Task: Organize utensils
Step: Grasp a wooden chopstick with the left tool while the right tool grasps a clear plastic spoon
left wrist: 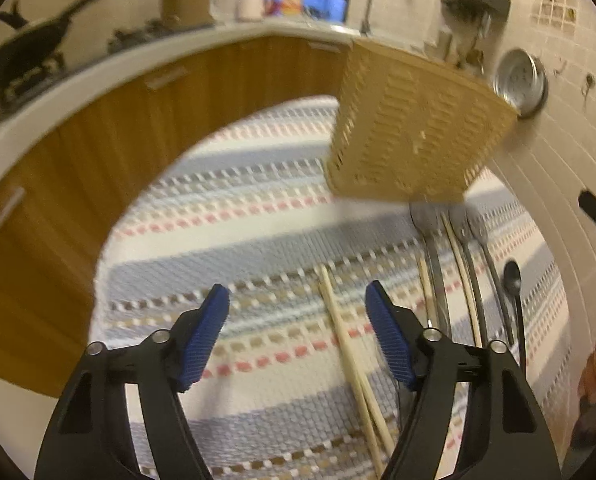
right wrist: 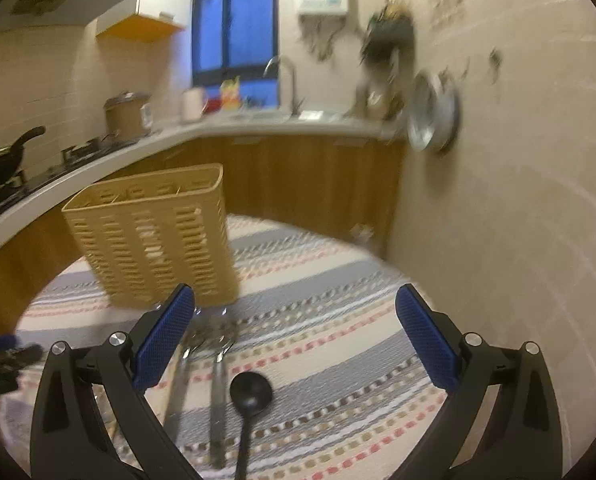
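Observation:
A tan slotted utensil holder (left wrist: 412,128) stands on a striped cloth (left wrist: 238,216); it also shows in the right wrist view (right wrist: 154,236). Wooden chopsticks (left wrist: 348,348) lie on the cloth between the fingers of my left gripper (left wrist: 298,300), which is open and empty above them. To their right lie metal spoons (left wrist: 466,248), more chopsticks (left wrist: 460,256) and a black spoon (left wrist: 514,284). My right gripper (right wrist: 294,300) is open and empty above the black spoon (right wrist: 250,396) and metal spoons (right wrist: 214,344).
A wooden-fronted kitchen counter (right wrist: 258,128) curves behind the table, with a black pan (left wrist: 30,56), a pot (right wrist: 128,114) and a sink tap (right wrist: 286,80). A tiled wall (right wrist: 518,200) with a hanging metal bowl (right wrist: 434,116) runs along the right.

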Demonstrator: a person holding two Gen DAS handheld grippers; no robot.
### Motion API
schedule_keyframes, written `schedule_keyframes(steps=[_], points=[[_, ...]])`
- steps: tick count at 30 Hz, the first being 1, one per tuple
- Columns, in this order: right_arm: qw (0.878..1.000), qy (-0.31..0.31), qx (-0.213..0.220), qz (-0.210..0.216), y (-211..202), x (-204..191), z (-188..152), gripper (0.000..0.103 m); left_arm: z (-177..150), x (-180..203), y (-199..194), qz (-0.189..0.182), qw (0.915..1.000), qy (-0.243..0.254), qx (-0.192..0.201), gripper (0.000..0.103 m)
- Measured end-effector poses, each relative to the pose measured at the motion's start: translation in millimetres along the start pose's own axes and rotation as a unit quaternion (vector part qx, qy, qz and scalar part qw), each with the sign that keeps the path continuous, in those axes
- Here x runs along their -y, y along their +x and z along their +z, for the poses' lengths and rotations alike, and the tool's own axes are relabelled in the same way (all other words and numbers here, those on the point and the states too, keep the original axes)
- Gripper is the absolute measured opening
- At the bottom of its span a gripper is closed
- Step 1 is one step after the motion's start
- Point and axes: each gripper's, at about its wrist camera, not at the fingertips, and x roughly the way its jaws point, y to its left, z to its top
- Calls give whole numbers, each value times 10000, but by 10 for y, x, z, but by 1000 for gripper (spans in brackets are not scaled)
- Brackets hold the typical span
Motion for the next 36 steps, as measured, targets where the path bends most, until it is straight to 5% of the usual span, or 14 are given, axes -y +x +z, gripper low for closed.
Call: schedule_keyframes(steps=[4,8,22,28,30,32,36], points=[[9992,-4,-352,161,121,66,32,90,-48,75,99,-81,9985,272,-461,63],[9984,-133,-502,201,190,11,-67,86,-98,159,204,94,9974,439,-557,49],[9963,-354,-708,342,288,-174,-139,82,-220,33,232,-68,9985,137,-533,44],[9878,-178,-1302,835,489,-193,8,82,-8,95,393,-108,9964,276,-791,43],[9812,-189,-1645,990,622,-232,68,81,74,96,437,-63,9956,319,-877,36],[9762,-196,-1858,1103,715,-275,91,80,111,84,454,178,9952,385,-886,11],[9636,-119,-2404,1162,1002,-329,132,67,127,-87,427,-111,9955,206,-913,5]])
